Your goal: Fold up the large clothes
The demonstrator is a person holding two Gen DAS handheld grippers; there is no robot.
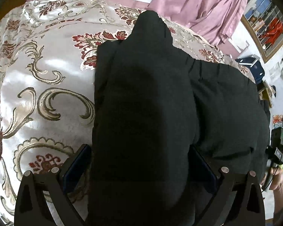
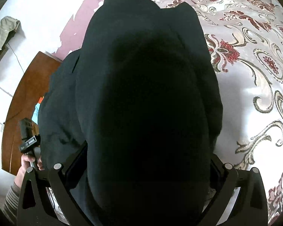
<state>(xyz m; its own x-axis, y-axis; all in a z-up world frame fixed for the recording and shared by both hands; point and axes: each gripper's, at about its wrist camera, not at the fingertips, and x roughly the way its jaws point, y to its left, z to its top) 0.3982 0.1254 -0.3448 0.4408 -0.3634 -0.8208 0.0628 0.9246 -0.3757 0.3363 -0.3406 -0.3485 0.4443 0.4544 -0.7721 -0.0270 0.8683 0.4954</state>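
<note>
Bed with floral satin bedspread [image 1: 37,79], pink curtain [image 1: 207,9] behind. Black garment [image 1: 141,103] lies bunched near the bed's edge, long axis running away from both cameras. Left tool [image 1: 139,162] and right tool [image 2: 149,162] each clamped on a thick fold of it.

Each camera sits on its tongs and looks down, very close. Both see the black cloth [image 1: 141,103] and flowery bed [image 1: 37,75].

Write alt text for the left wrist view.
The left hand-held gripper grips a bunched fold of a black garment lying on a floral satin bedspread. Pink curtains hang behind.
</note>
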